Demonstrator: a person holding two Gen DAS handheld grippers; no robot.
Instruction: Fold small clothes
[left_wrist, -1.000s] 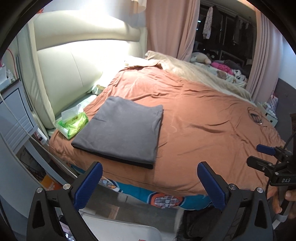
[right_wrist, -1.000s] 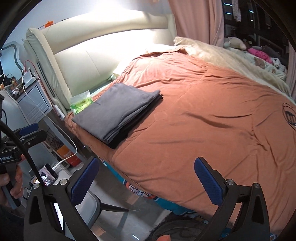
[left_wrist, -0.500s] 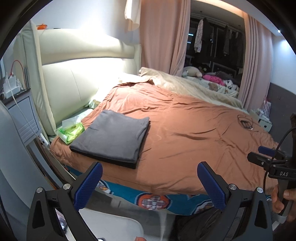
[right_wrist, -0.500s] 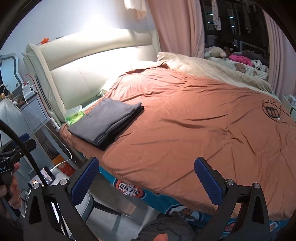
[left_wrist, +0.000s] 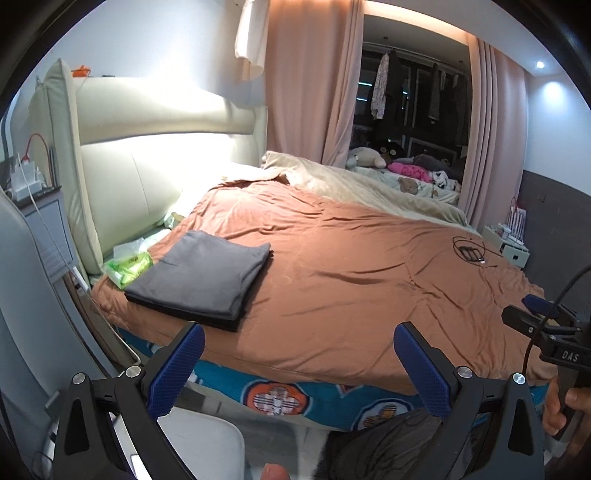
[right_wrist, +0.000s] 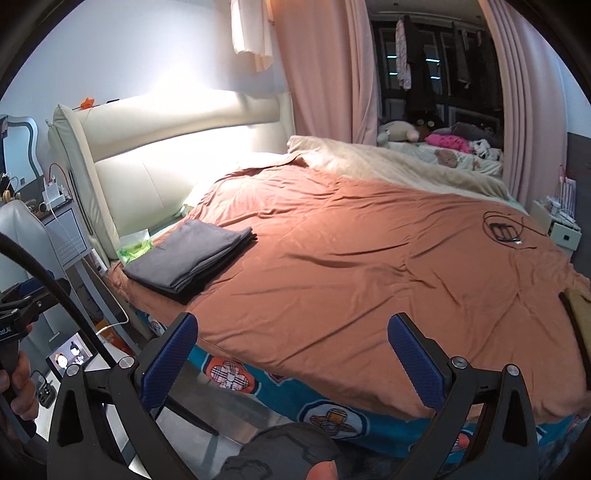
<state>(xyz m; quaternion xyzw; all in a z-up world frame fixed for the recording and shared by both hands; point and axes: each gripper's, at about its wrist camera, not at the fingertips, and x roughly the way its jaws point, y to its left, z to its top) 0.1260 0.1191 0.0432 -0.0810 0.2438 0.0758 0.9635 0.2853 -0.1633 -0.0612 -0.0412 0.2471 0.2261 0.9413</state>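
Note:
A stack of folded grey clothes (left_wrist: 201, 275) lies flat near the left front corner of the bed, on the orange-brown duvet (left_wrist: 351, 273). The same folded stack (right_wrist: 192, 256) shows in the right wrist view. My left gripper (left_wrist: 299, 363) is open, held off the bed's front edge with nothing between its blue pads. My right gripper (right_wrist: 291, 354) is open too, also back from the bed and empty. The right gripper (left_wrist: 543, 321) appears at the right edge of the left wrist view, held by a hand.
A green wipes pack (left_wrist: 129, 264) lies beside the stack, against the cream headboard (left_wrist: 147, 155). A cable and small device (left_wrist: 471, 253) rest far right on the duvet. A nightstand (right_wrist: 62, 221), a white chair (left_wrist: 26, 295) and a lit tablet (right_wrist: 70, 356) stand left of the bed.
Both grippers have drawn back and tilted up from the bed, so the folded stack looks smaller and farther away. The stack has not moved. Both stay open.

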